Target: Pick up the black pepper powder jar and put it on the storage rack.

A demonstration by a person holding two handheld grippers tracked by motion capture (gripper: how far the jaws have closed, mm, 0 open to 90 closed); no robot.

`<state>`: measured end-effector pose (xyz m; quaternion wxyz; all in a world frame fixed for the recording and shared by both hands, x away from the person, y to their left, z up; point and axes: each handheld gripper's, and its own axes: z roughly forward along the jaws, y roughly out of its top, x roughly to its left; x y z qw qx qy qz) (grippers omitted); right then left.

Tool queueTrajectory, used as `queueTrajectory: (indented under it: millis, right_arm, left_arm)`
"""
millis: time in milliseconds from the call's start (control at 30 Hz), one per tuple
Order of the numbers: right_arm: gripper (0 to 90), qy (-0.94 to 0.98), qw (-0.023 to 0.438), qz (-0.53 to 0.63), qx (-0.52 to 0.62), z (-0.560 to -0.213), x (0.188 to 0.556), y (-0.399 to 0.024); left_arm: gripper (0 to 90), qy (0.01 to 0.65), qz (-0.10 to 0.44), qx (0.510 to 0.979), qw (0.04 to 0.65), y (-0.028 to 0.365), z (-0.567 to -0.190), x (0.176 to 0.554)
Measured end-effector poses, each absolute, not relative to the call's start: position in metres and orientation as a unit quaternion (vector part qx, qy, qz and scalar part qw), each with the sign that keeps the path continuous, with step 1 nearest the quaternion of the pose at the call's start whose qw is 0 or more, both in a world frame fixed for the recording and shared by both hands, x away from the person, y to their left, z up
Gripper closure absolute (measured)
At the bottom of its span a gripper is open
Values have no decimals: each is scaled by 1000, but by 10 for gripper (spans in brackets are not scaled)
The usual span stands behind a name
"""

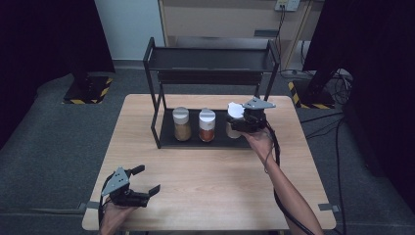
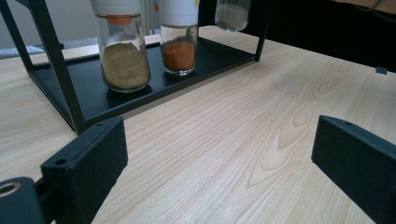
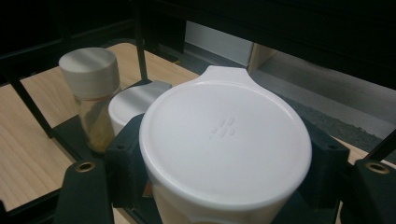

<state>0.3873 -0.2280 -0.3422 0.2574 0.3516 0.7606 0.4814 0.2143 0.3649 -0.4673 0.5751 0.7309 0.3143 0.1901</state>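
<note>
White and broad, the flip-cap of the third jar (image 3: pixel 226 140) sits closest to the lens in the right gripper view, with the right gripper (image 1: pixel 243 122) and its fingers (image 3: pixel 128 163) clamped on the jar just under that cap. In the high view the jar is at the right end of the rack's lower tray (image 1: pixel 166 139), beside the orange spice jar (image 1: pixel 207 125) and the tan spice jar (image 1: pixel 181 124); I cannot tell whether its base rests on the tray or hangs just above it.

The left gripper (image 1: pixel 147 182) rests on the near-left tabletop (image 1: pixel 215 176), fingers spread wide and holding nothing.

Risks, as I judge them: the rack's upper shelf (image 1: pixel 210 61) hangs low overhead, so a careless lift could knock the cap or gripper against it. Drifting sideways could topple the orange jar. Releasing before the base is seated flat could tip the jar.
</note>
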Motion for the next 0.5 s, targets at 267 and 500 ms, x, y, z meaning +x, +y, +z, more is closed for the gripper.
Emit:
queueTrajectory:
  millis: [267,500]
  right_arm:
    - [313,755,256,480,365,-361,400,-224]
    - [313,756,253,473,375,-375,408,-222]
  left_arm:
    - [26,314,188,731,576,366,-468,215]
    - [26,313,188,731,576,366,-468,215]
